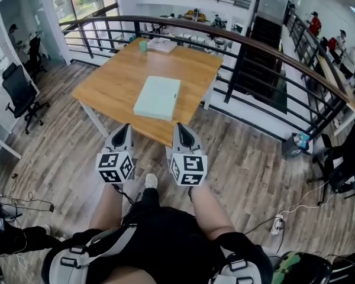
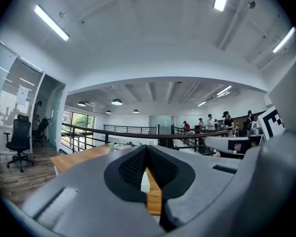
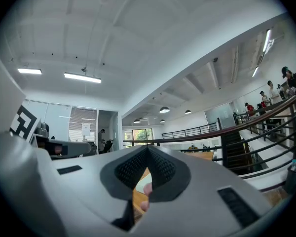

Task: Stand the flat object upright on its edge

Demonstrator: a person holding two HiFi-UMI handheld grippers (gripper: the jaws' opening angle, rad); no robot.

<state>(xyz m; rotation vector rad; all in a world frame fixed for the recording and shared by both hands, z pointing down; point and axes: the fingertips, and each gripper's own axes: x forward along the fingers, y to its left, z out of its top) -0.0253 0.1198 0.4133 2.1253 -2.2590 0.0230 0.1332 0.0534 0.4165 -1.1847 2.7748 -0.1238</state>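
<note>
— Where's the flat box (image 1: 158, 97)?
— Lying flat at centre frame on the wooden table (image 1: 106, 81), beside the curved black railing (image 1: 236, 37). There's plank floor (image 1: 248, 164) all round.
— And the grippers?
— The left gripper (image 1: 125, 129) and right gripper (image 1: 181, 128) hover at the table's near edge, lower centre. Both have their jaws closed on nothing.

Square light-wood counter (image 1: 115, 81): a pale-green flat rectangular slab (image 1: 158, 97) lies just ahead of the left tool (image 1: 125, 128) and right tool (image 1: 181, 127); a small green cup (image 1: 143, 45) and a white flat box (image 1: 163, 45) sit far beyond.
</note>
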